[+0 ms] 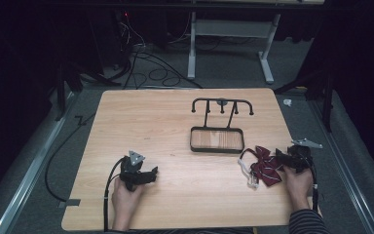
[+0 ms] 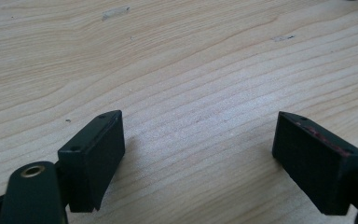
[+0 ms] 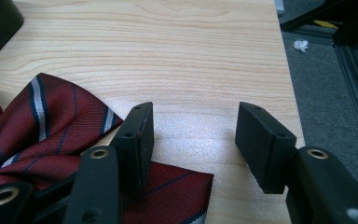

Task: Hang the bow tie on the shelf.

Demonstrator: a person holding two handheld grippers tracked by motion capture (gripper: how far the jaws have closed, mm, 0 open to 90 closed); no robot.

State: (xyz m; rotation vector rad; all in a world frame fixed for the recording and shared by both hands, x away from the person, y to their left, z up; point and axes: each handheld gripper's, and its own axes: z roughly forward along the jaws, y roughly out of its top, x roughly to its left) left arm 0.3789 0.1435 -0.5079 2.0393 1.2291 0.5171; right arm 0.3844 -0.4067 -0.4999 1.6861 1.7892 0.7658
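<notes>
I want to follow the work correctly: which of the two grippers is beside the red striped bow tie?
The right gripper, at the table's right edge: its open jaws sit at the bow tie. The left gripper rests over bare wood, far from it.

Both forearms come in from the near edge, the left hand (image 1: 125,195) holding the left gripper (image 1: 148,174) low with its jaws spread wide, while the right hand (image 1: 297,183) holds the right gripper (image 1: 278,157), jaws likewise wide apart.
</notes>
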